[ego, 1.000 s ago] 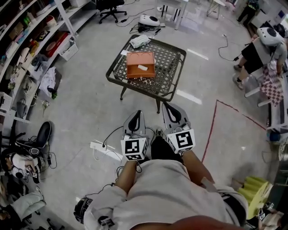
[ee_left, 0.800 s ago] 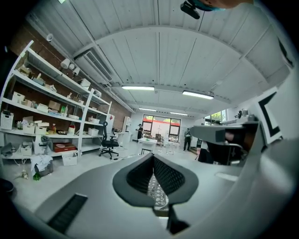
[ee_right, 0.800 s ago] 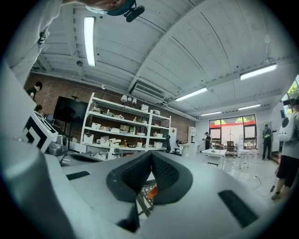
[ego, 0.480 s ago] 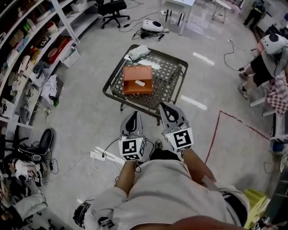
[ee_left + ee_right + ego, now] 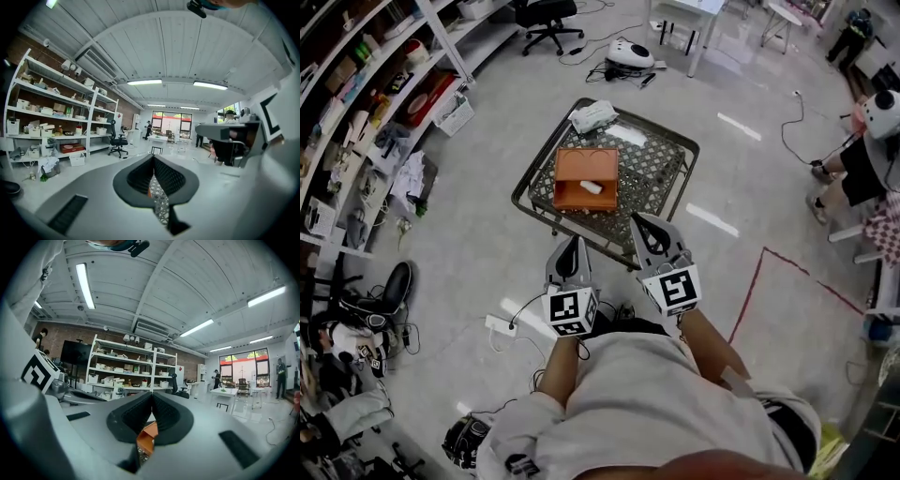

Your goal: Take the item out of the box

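Observation:
An orange box (image 5: 586,178) lies on a dark metal lattice table (image 5: 661,169) ahead of me, with a small white item (image 5: 592,187) on top of it or in it. My left gripper (image 5: 572,249) and right gripper (image 5: 643,228) hang side by side short of the table's near edge, both shut and empty. Through the right gripper's closed jaws a sliver of the orange box (image 5: 146,437) shows. The left gripper view shows the table's lattice (image 5: 159,201) below its closed tips.
A white cloth bundle (image 5: 592,115) lies at the table's far left corner. Shelving (image 5: 366,103) runs along the left wall, with clutter on the floor beside it. A power strip (image 5: 508,323) and cables lie by my feet. A person (image 5: 872,159) stands at the right.
The table and box have come closer as I walked forward. Both grippers have stayed shut and side by side.

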`<move>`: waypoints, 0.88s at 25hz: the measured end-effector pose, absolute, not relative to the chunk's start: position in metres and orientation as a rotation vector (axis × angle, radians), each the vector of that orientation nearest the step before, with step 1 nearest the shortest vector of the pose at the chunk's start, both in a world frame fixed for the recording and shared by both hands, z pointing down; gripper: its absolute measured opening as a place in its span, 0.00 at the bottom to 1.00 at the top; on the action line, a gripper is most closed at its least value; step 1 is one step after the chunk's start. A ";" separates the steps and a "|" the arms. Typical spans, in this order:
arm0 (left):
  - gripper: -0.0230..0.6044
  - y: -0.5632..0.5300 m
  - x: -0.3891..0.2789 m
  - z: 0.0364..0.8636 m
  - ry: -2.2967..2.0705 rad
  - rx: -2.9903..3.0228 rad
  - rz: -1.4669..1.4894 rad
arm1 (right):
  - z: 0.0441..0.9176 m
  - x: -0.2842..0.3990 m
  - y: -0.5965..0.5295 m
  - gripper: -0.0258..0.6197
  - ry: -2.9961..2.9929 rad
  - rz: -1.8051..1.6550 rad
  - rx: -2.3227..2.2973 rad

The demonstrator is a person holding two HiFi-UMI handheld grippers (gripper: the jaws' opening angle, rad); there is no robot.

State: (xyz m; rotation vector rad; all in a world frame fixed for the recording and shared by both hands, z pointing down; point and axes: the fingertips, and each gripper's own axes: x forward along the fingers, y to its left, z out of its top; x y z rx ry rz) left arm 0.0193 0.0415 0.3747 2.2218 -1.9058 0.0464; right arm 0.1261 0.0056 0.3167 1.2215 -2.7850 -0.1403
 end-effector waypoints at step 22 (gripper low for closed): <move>0.05 -0.102 -0.067 0.446 -1.756 2.167 0.089 | 0.409 0.043 -0.123 0.05 -2.590 0.023 1.153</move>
